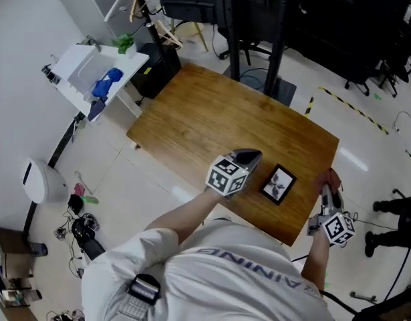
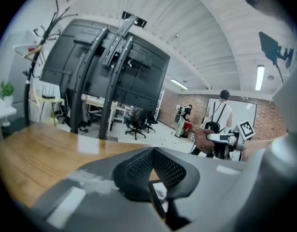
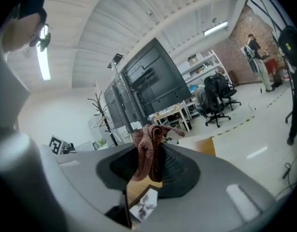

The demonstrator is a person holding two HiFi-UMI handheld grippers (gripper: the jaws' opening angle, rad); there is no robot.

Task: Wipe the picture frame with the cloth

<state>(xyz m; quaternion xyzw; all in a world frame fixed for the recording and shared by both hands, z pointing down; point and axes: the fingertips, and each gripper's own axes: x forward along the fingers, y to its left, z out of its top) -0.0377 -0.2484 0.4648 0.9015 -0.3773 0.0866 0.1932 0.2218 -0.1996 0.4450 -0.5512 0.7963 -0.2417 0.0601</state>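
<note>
A small black picture frame (image 1: 278, 183) with a pale print lies flat near the front right of the wooden table (image 1: 212, 112). My left gripper (image 1: 250, 157) is shut and empty, just left of the frame, which shows below its jaws as the frame (image 2: 160, 195). At the table's right edge my right gripper (image 1: 325, 191) is shut on a reddish-brown cloth (image 1: 333, 178). In the right gripper view the cloth (image 3: 149, 151) bunches up out of the closed jaws, with the frame (image 3: 144, 203) below. The cloth (image 2: 203, 139) also shows from the left gripper view.
A white side desk (image 1: 91, 72) with a blue object (image 1: 106, 83) stands left of the table. Black stand posts (image 1: 277, 39) rise beyond the far edge. Cables and a white device (image 1: 39, 179) lie on the floor at left.
</note>
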